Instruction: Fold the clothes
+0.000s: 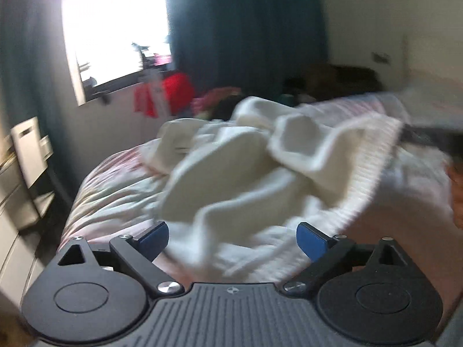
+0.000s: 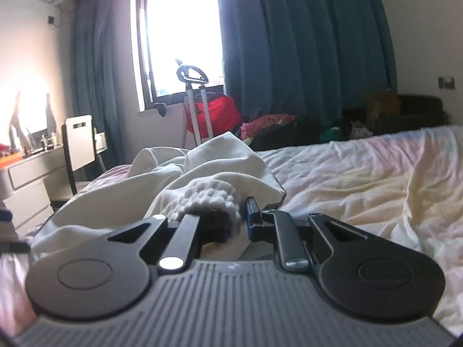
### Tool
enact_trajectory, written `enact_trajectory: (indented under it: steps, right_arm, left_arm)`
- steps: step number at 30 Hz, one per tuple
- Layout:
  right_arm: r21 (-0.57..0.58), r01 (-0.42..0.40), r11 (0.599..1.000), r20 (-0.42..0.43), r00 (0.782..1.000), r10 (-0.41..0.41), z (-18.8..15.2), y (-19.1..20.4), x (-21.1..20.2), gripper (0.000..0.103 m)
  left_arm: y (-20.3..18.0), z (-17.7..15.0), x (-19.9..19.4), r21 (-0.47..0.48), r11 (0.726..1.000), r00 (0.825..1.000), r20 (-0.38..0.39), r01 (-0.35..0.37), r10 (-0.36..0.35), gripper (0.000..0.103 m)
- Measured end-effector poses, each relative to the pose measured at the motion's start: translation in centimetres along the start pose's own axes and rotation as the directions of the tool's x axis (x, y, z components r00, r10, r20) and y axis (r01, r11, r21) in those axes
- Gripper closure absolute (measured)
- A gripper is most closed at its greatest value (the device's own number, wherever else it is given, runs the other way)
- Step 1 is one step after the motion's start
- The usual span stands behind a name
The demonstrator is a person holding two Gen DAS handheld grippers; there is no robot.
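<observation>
Bunched between the nearly closed jaws of the right gripper (image 2: 241,217) is the ribbed hem of a cream-white knit garment (image 2: 202,173), pinched and lifted slightly off the bed (image 2: 361,167). From the left wrist view, blurred, the same garment (image 1: 246,156) lies crumpled on the pale pink sheet, just ahead of the left gripper (image 1: 233,235), whose blue-padded jaws stand wide apart, holding nothing. Teal curtains (image 2: 303,43) and a bright window (image 2: 179,29) stand behind.
</observation>
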State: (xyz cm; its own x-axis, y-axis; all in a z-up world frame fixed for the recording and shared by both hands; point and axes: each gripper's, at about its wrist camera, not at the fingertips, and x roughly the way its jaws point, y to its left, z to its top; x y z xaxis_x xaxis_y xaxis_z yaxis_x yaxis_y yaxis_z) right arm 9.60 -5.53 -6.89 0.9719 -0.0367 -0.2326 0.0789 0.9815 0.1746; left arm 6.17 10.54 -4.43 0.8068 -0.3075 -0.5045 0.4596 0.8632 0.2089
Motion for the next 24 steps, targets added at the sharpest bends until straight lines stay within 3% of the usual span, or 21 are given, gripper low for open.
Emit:
enact_trajectory:
  steps: [2,4,8,14,17,22,24]
  right_arm:
    - [0.019,0.0,1.0,-0.004,1.0,0.0,0.0,-0.2,0.2,0.088]
    - [0.036,0.0,0.999,-0.007,1.0,0.0,0.1,-0.4,0.4,0.088]
    - [0.062,0.007,0.998,0.006,1.0,-0.008,0.3,-0.7,0.2,0.088]
    - [0.093,0.024,0.995,0.03,0.999,-0.027,0.5,-1.4,-0.2,0.088]
    - [0.094,0.032,0.995,0.028,0.999,-0.035,0.4,-1.4,-0.2,0.088]
    - [0.089,0.041,0.995,0.019,0.999,-0.043,0.2,-1.4,0.0,0.088]
    - [0.089,0.045,0.995,0.018,0.999,-0.047,0.2,-1.4,0.0,0.088]
  left_arm:
    - [-1.4,0.1,0.5,0.063,0.997,0.999,-0.007,0.036,-0.035,0.007]
    - [-2.9,-0.4,1.1,0.132,0.991,0.999,-0.019,0.029,-0.026,0.007]
    - [-4.9,-1.3,2.8,0.261,0.96,0.993,-0.033,-0.098,0.11,0.007]
    - [-3.2,-1.1,4.4,0.23,0.937,0.959,-0.039,-0.263,0.279,0.007]
    - [-2.5,-1.1,3.2,0.189,0.969,0.986,-0.023,-0.16,0.168,0.006]
    - [-3.2,-0.9,2.5,0.169,0.985,0.999,-0.02,-0.035,0.039,0.005]
    - [-4.3,-1.0,2.6,0.213,0.977,1.0,-0.006,0.006,-0.005,0.001]
